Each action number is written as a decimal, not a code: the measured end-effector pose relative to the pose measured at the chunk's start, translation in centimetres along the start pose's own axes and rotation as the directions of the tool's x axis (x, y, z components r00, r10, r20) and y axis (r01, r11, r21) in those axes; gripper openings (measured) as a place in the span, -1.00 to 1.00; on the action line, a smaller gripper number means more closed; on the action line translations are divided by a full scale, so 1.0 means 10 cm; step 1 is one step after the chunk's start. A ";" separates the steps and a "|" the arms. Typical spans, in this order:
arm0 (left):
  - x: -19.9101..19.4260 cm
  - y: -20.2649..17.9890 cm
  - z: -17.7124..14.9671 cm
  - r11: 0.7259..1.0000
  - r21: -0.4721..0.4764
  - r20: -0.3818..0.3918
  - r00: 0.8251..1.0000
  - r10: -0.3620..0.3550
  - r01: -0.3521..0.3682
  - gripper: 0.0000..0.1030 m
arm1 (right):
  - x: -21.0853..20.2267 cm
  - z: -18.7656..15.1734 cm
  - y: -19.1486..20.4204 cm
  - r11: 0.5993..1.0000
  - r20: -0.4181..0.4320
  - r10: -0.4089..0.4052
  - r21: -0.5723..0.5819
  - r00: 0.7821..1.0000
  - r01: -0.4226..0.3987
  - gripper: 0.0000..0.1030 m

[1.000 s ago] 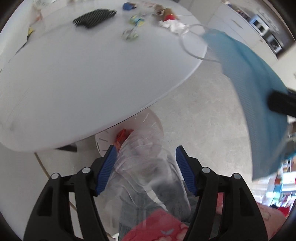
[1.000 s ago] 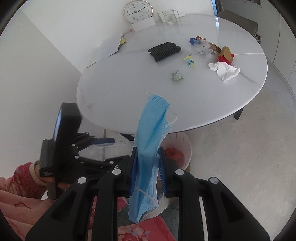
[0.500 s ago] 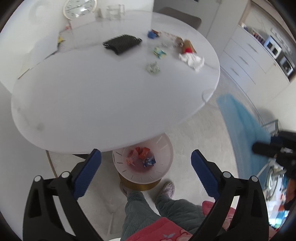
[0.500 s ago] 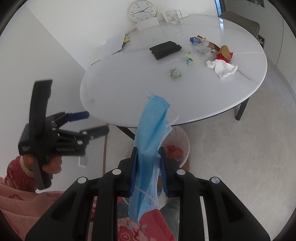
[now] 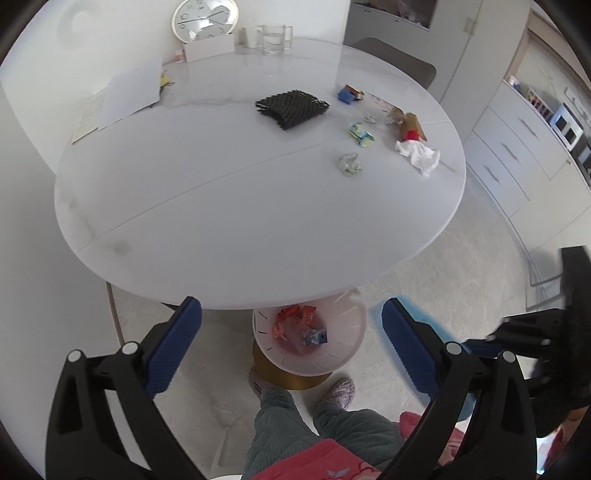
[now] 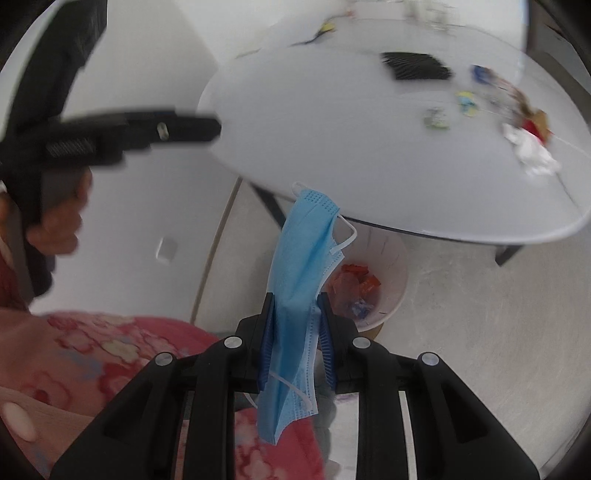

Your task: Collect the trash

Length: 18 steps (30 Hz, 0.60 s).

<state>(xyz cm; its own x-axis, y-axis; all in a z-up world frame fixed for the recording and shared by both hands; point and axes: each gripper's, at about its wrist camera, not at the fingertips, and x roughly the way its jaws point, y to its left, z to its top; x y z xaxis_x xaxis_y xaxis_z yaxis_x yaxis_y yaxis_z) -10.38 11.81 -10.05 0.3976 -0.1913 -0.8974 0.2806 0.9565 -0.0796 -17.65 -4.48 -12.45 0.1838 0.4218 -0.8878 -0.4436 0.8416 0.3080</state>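
My right gripper [image 6: 295,328] is shut on a blue face mask [image 6: 301,266] that hangs up and down between its pads, just above and left of the white trash bin [image 6: 397,266]. The bin [image 5: 347,354] stands on the floor under the round white table [image 5: 221,221] and holds red and blue wrappers. My left gripper [image 5: 291,347] is open and empty, held above the bin and table edge. Trash lies on the table's far right: a white tissue [image 5: 419,155], a crumpled wrapper [image 5: 349,163], a yellow-blue wrapper [image 5: 360,133], a red-brown packet [image 5: 412,127].
A black mat [image 5: 291,108], papers [image 5: 129,92], a clock [image 5: 205,18] and glass cups [image 5: 273,37] are on the table's far side. White drawers [image 5: 517,147] stand at the right. The person's legs and slippers [image 5: 340,391] are beside the bin.
My left gripper has let go of a clear plastic bag, opened wide and risen above the table. My right gripper has swung down toward the bin with the mask.
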 end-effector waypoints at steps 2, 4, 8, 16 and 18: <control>-0.02 0.05 -0.01 1.000 -0.012 0.003 1.000 0.009 -0.009 0.82 | 0.14 0.08 0.02 0.999 -0.032 0.005 -0.046 0.999 -0.006 -0.53; -0.03 0.09 -0.01 1.000 -0.022 0.007 1.000 0.020 -0.020 0.82 | 0.23 0.15 0.03 0.997 -0.048 -0.004 -0.076 0.999 0.000 -0.53; 0.00 0.18 -0.01 0.998 -0.054 0.002 0.999 0.035 -0.035 0.82 | 0.39 0.28 -0.04 0.997 -0.063 -0.025 -0.079 0.998 0.020 -0.52; 0.05 0.25 0.01 0.997 -0.060 -0.003 0.999 0.049 -0.049 0.82 | 0.44 0.38 -0.16 0.998 -0.033 -0.057 0.007 0.998 0.057 0.01; 0.05 0.26 0.03 0.997 -0.061 0.000 0.999 0.044 -0.044 0.82 | 0.41 0.40 -0.15 0.997 -0.018 -0.070 0.021 0.997 0.071 0.25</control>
<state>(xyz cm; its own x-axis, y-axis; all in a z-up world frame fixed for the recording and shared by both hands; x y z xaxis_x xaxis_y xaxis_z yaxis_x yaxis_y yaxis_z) -9.23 14.13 -10.55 0.4096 -0.1488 -0.9000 0.2091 0.9757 -0.0662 -12.74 -2.65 -15.16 0.1990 0.3555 -0.9132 -0.4108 0.8763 0.2517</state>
